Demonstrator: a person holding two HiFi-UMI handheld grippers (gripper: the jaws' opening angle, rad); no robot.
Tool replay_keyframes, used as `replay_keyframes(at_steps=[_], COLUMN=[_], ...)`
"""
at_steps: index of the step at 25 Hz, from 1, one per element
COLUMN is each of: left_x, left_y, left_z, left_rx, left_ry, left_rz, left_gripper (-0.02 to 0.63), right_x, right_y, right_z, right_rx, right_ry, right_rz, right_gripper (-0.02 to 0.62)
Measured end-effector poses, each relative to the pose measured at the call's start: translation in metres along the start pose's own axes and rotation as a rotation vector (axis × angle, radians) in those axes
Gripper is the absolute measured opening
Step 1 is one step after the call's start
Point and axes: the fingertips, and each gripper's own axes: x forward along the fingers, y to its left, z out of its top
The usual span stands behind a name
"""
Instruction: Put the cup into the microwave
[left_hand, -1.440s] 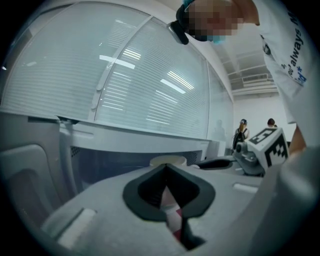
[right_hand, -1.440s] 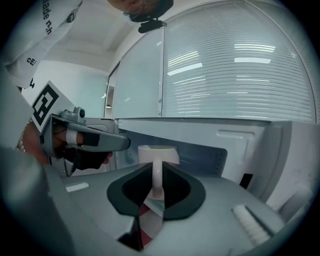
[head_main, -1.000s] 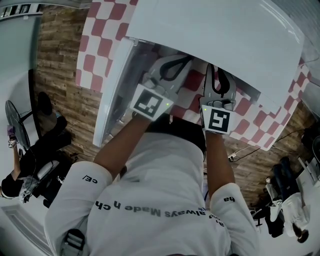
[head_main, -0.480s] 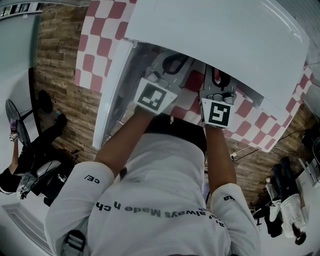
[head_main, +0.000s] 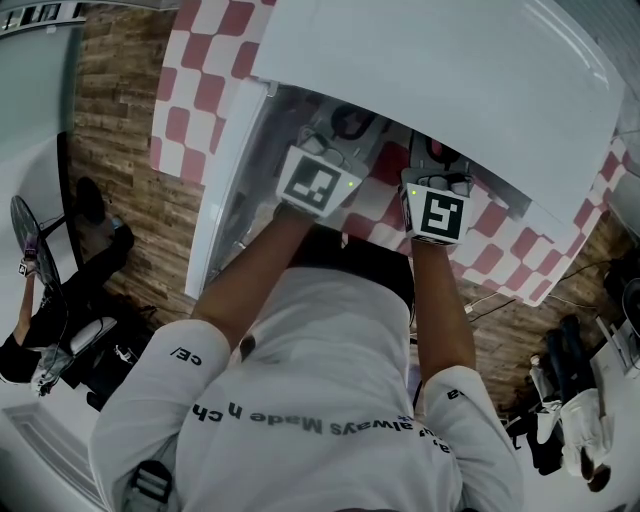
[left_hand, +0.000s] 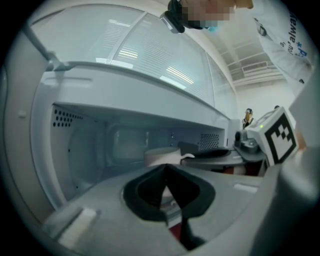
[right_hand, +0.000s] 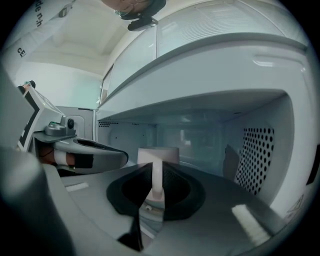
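A white cup (right_hand: 158, 155) hangs inside the open white microwave (head_main: 430, 70), just above its floor. My right gripper (right_hand: 156, 192) is shut on the cup's handle (right_hand: 156, 180). From the left gripper view the cup (left_hand: 161, 156) shows ahead, with the right gripper (left_hand: 220, 154) beside it. My left gripper (left_hand: 167, 192) is shut with nothing in it, at the left of the microwave's mouth. In the head view both grippers, left (head_main: 345, 125) and right (head_main: 440, 152), reach under the microwave's top, which hides their tips.
The microwave door (head_main: 225, 190) stands open at the left. A perforated side wall (right_hand: 255, 155) lies close on the right of the cup. The microwave sits on a red-and-white checked cloth (head_main: 190, 90). A person (head_main: 40, 330) is on the wooden floor at far left.
Both grippers have moved forward, deeper under the microwave's top, the right one carrying the cup with it.
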Motion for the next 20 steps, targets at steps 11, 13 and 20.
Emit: replay_keyframes(at_steps=[11,13,20], left_x=[0.006,0.006,-0.002], left_y=[0.002,0.001,-0.001], left_z=[-0.003,-0.003,-0.005], left_rx=[-0.005,-0.002,-0.003], left_ry=[0.003,0.004,0.024], left_rz=[-0.008,-0.011,-0.016], left_gripper=[0.005,0.004,0.003], right_x=[0.003,0.002,-0.005], right_y=[0.000,-0.001,0.003], right_z=[-0.011,-0.013,-0.030], right_rx=[0.003,0.003,-0.007], right_ry=[0.003,0.007,0.072], right_rz=[-0.003,-0.006,-0.006], right_gripper=[0.043,0.043,0.043])
